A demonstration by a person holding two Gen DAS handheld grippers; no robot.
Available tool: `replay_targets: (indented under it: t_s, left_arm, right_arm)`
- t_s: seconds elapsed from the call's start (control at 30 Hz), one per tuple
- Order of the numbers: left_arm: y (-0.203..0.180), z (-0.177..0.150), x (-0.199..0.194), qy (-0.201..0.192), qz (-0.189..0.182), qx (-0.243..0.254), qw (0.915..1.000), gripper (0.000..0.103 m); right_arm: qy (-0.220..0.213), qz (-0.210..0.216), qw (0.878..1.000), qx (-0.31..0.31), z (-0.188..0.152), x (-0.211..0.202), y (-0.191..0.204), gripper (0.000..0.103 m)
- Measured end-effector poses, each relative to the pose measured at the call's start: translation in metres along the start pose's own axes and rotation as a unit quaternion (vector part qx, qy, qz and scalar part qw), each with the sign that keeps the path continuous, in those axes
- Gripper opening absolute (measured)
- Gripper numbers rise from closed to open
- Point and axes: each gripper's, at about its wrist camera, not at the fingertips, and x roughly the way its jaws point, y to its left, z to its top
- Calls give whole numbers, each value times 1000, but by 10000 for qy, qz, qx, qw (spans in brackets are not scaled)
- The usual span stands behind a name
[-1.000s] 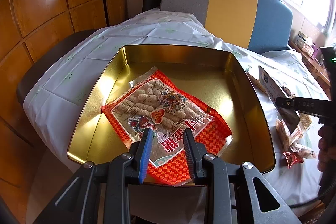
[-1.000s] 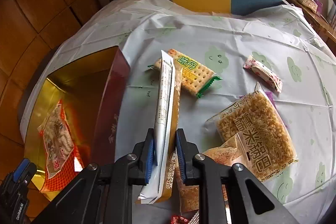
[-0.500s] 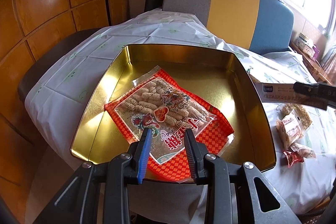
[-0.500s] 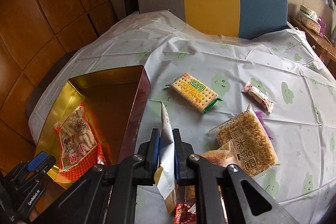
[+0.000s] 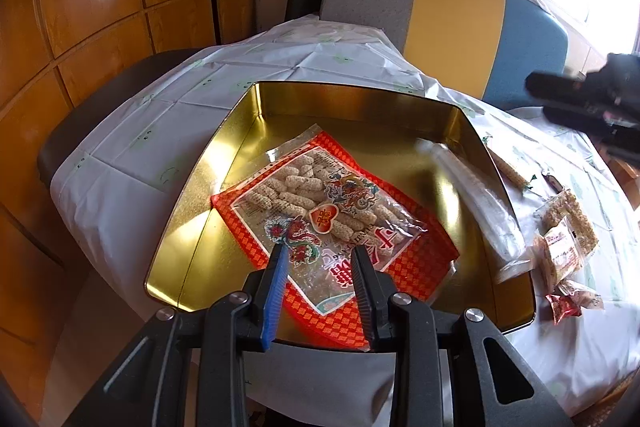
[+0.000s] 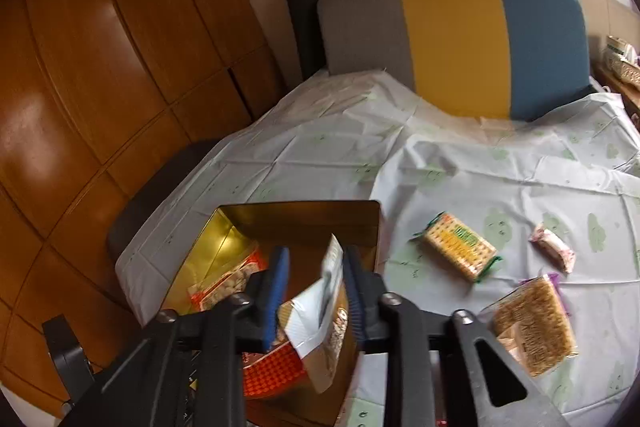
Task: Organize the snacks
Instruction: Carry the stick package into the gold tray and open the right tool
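Opening, the right gripper (image 6: 314,291) jaws released a light, crinkly packet (image 6: 328,311) over the tin (image 6: 298,213), lower centre; left gripper (image 5: 320,291) jaws part-open, empty.

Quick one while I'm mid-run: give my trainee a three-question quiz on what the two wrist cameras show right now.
1. True or false: the red checked snack bag lies inside the gold tin.
2. Which snack lies on the tablecloth nearest the tin's far right corner in the right wrist view? A) cracker pack B) rice crisp bag C) small pink-wrapped snack
3. Fill in: the white and gold packet between the fingers of the right gripper hangs over the ____.

Key: 1 true; 2 A; 3 tin. The right gripper's jaws are opening, with the packet between them.
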Motion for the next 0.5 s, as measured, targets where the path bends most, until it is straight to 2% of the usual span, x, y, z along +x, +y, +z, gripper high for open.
replay_targets:
  t_s: [0.1, 0.23, 0.33, 0.43, 0.5]
  left_arm:
    - [6, 0, 2, 27, 58, -80, 9999, 36]
    - [10, -1, 5, 62, 108, -139, 9998, 37]
    - [10, -1, 5, 77, 130, -159, 9998, 42]
    - [10, -1, 4, 57, 188, -162, 9997, 48]
    - [11, 0, 3, 45, 214, -173, 9996, 49]
  right_arm:
    - [359, 231, 9991, 21, -12, 20, 9, 36]
    - [563, 196, 9979, -260, -30, 30, 16, 36]
    - [478, 30, 9970, -616, -40, 25, 20, 37]
    - [161, -306, 9956, -873, -49, 15, 22, 39]
    - [86, -268, 9962, -821, -50, 9, 19, 39]
